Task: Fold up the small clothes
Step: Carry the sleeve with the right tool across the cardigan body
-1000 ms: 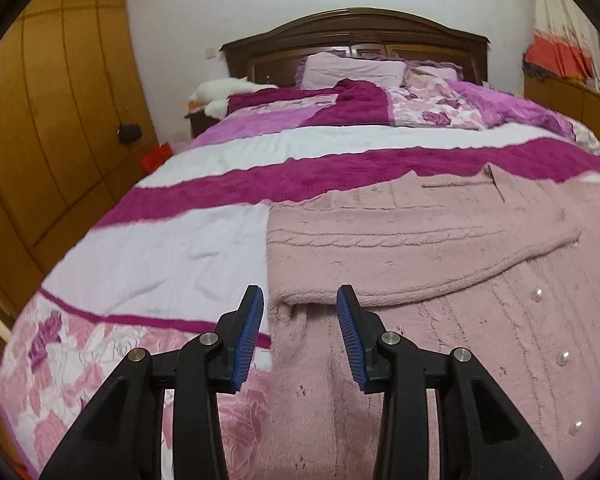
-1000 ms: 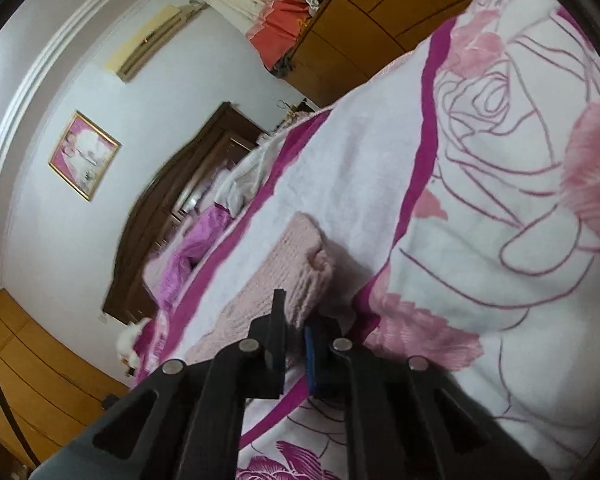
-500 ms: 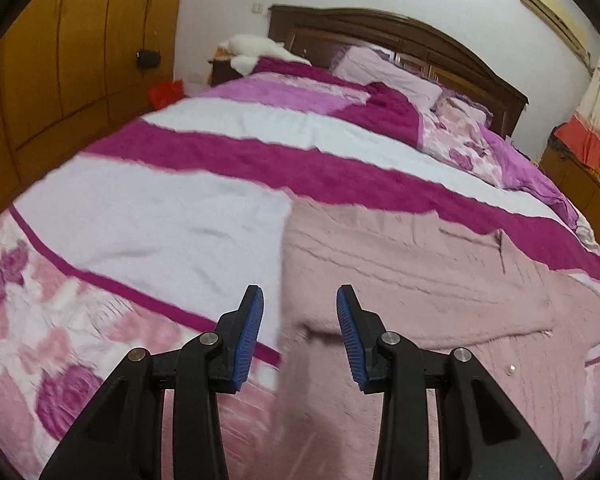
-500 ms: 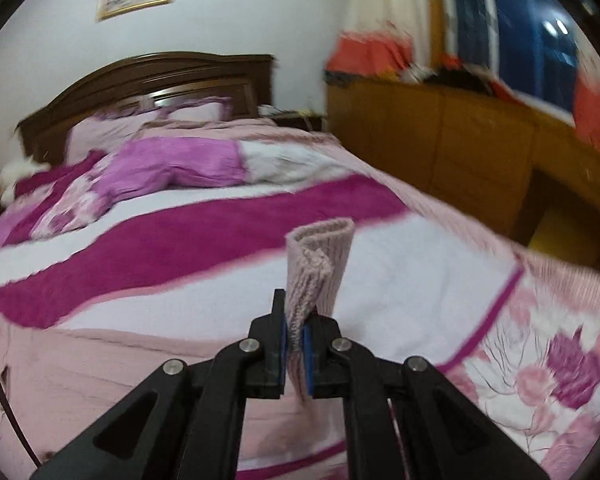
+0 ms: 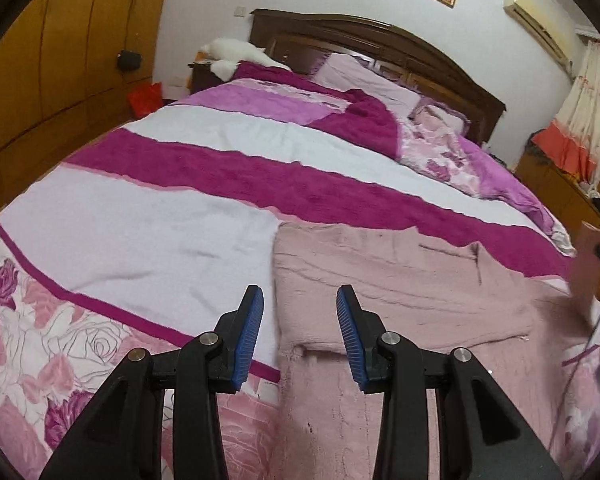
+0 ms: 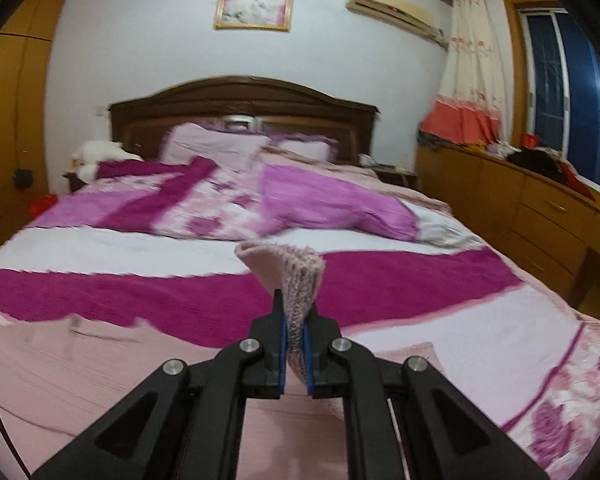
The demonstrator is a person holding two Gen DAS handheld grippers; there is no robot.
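Left tongs point(image 5: 299, 334) spread wide, holding nothing, hovering just over the near-left part of the pink knit cardigan point(image 5: 400, 292), around the edge of the sleeve folded across its body. Right tongs point(image 6: 295, 338) pressed together, pinching a knit cuff or hem of the same cardigan point(image 6: 296, 280); which end of the garment that is can't be told. The pinched bit stands up above the fingers and curls over.

Cardigan lies mostly flat on the bed point(image 5: 148, 216), at its near end, partly over the rose-print border of the bedspread and partly over the white band.

Handling, as a guess: soft, floppy, light, chunky knit. It stretches and sags, so one pinch point will drag the rest. High friction on the plush bedspread, no slip risk, nothing fragile. Best holds are the doubled edges: cuff, hem, shoulder seam. Small buttons are barely visible, so avoid clamping there.

Containers: none in view. Farther up the bed, a rumpled purple quilt point(image 6: 332, 200) and pillows point(image 6: 212, 144) against the headboard point(image 6: 240, 96).
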